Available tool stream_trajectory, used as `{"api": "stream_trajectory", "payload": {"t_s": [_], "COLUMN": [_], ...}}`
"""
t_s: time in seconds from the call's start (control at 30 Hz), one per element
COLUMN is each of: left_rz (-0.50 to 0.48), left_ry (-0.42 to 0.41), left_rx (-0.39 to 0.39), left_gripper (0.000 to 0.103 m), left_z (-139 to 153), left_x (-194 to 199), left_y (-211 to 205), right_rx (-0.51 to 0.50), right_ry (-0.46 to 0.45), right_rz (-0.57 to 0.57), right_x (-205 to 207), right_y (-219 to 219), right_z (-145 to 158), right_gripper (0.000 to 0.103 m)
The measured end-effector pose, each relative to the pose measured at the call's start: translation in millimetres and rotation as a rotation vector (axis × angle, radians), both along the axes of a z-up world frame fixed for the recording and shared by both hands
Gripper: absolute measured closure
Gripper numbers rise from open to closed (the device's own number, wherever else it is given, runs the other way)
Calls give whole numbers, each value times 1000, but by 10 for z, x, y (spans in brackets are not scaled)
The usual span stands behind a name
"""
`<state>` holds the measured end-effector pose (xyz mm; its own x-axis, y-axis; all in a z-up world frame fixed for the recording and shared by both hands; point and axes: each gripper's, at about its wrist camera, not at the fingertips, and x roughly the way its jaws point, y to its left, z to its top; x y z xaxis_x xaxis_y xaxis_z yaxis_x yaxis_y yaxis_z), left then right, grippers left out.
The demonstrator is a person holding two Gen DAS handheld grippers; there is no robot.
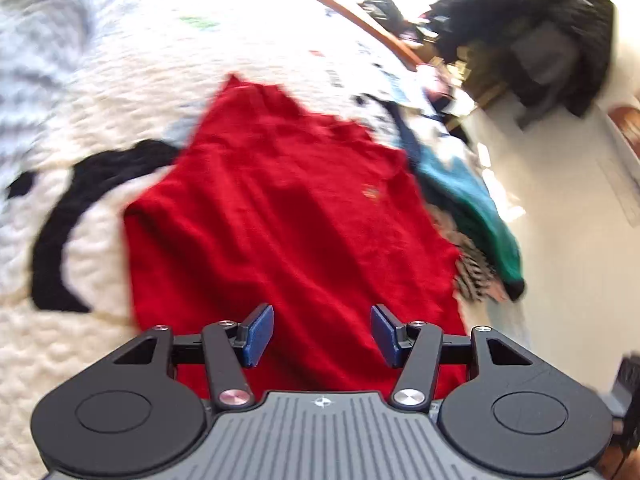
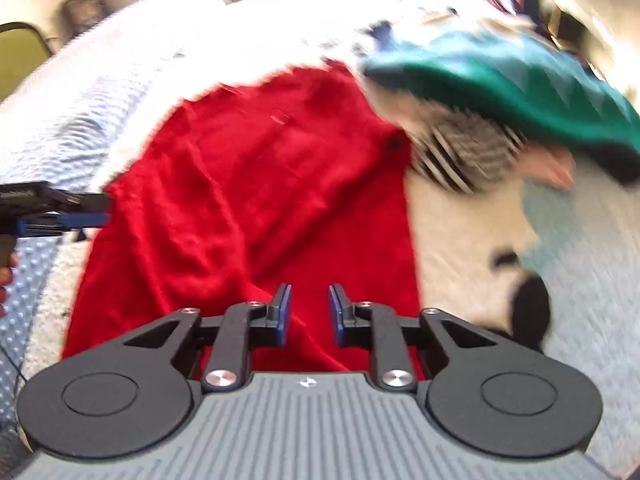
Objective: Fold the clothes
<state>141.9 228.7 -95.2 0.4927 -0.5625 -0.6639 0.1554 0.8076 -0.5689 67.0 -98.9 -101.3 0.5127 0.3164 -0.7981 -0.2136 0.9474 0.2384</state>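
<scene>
A red garment [image 1: 288, 208] lies spread on a white quilted bed cover [image 1: 132, 64]. My left gripper [image 1: 322, 334] hovers over its near edge, open and empty. In the right wrist view the same red garment [image 2: 248, 184] lies wrinkled, and my right gripper [image 2: 310, 312] is above its near edge, open with a narrower gap and nothing between the pads. The left gripper [image 2: 60, 216] shows at the left edge of that view, beside the garment's left side. Both views are motion-blurred.
A pile of other clothes, with a teal-green piece [image 2: 500, 80] and a black-and-white striped piece [image 2: 460, 148], lies right of the red garment. It also shows in the left wrist view [image 1: 472, 204]. The bed cover has a black pattern [image 1: 72, 208]. Dark clutter [image 1: 532, 32] is beyond the bed.
</scene>
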Motion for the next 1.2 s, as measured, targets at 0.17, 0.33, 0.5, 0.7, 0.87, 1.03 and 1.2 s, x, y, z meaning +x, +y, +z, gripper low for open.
{"api": "stream_trajectory", "payload": {"t_s": [0.17,0.33,0.5,0.7,0.87,1.03,1.2], "left_rz": [-103,-136,-132,-138,-143,-188,-194], "left_ry": [48,11,-37,32,1,4,15], "left_rx": [77,180,131,126,86,168,198], "left_gripper": [46,61,50,55,49,52,52], "left_z": [-252,-363,-189,-359,-271,-451,-422], "left_x": [-109,-293,-357,-439,-560,-582,-580], "left_y": [-563,-657,-601,-542,-499,-577,-613], "right_rx": [-19,-29,-13,-95,-112,-181,-153], "right_ry": [65,86,13,101,53,105,115], "right_rz": [109,72,47,-39,-150,-161,-168], "right_x": [192,2,-146,-227,-382,-407,-426], "right_y": [323,137,169,291,362,446,420], "right_z": [-340,-439,-110,-338,-205,-477,-509], "right_gripper": [85,89,85,86,86,88,88]}}
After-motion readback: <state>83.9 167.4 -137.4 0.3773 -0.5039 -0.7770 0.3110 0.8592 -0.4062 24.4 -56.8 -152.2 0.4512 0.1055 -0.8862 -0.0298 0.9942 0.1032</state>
